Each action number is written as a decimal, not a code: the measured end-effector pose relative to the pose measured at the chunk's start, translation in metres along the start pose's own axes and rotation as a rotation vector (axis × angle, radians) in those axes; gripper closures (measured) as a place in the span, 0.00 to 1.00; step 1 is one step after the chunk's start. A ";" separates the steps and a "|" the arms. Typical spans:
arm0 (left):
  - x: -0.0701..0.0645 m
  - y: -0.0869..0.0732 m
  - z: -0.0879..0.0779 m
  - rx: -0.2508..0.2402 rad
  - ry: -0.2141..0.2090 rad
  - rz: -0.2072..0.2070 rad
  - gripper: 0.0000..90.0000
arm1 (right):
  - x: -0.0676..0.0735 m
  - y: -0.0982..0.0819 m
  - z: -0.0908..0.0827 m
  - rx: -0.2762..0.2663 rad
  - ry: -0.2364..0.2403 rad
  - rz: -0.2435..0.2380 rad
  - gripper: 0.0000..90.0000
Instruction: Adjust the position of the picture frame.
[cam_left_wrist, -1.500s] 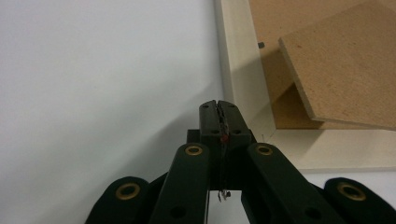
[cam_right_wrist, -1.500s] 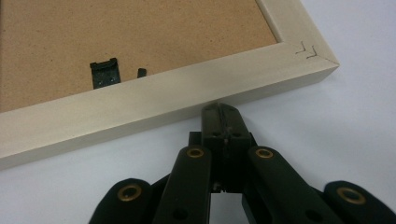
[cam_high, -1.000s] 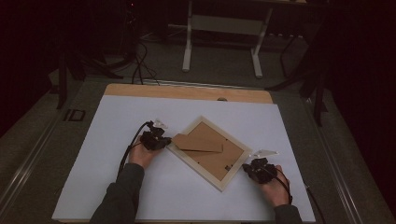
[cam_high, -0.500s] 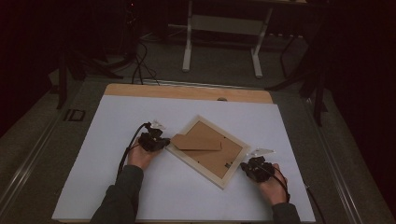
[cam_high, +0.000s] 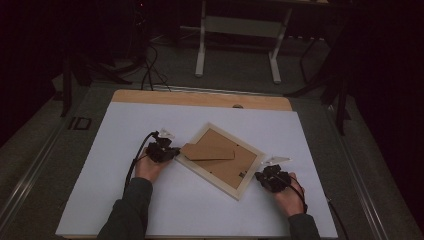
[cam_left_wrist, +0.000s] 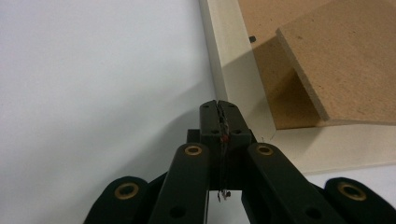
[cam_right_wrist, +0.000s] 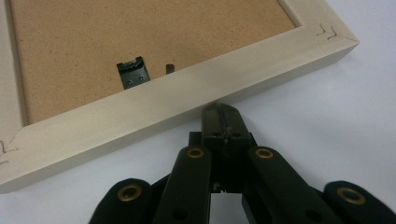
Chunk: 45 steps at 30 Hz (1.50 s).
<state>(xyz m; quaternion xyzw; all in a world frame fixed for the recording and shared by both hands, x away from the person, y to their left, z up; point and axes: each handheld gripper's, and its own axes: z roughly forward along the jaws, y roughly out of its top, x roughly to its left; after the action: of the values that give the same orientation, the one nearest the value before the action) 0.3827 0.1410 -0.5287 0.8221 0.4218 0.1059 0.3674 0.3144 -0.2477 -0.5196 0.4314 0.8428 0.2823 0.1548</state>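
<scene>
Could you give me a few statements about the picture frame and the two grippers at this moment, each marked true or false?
1. The picture frame lies back side up on the white table. True.
2. The left gripper is open wide. False: its jaws are shut, with nothing between them.
3. The right gripper sits at the frame's outer edge with its jaws shut. True.
4. The brown stand flap on the frame's backing lies flat. False: the left gripper view shows it raised off the backing.
5. The frame sits square to the table edges. False: it lies turned at an angle.
</scene>
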 end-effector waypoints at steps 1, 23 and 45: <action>0.000 0.000 0.000 0.000 0.000 0.000 1.00 | 0.000 0.000 0.000 0.000 0.000 0.000 1.00; 0.003 -0.012 -0.007 -0.026 0.000 -0.055 1.00 | 0.004 0.009 0.007 0.002 0.007 -0.015 1.00; -0.001 -0.020 -0.018 -0.006 0.043 -0.056 1.00 | 0.009 0.019 0.015 0.001 0.009 -0.014 1.00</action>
<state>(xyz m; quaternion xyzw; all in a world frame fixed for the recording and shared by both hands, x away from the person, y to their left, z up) 0.3609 0.1573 -0.5300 0.8065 0.4521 0.1144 0.3635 0.3286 -0.2265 -0.5199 0.4242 0.8467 0.2825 0.1529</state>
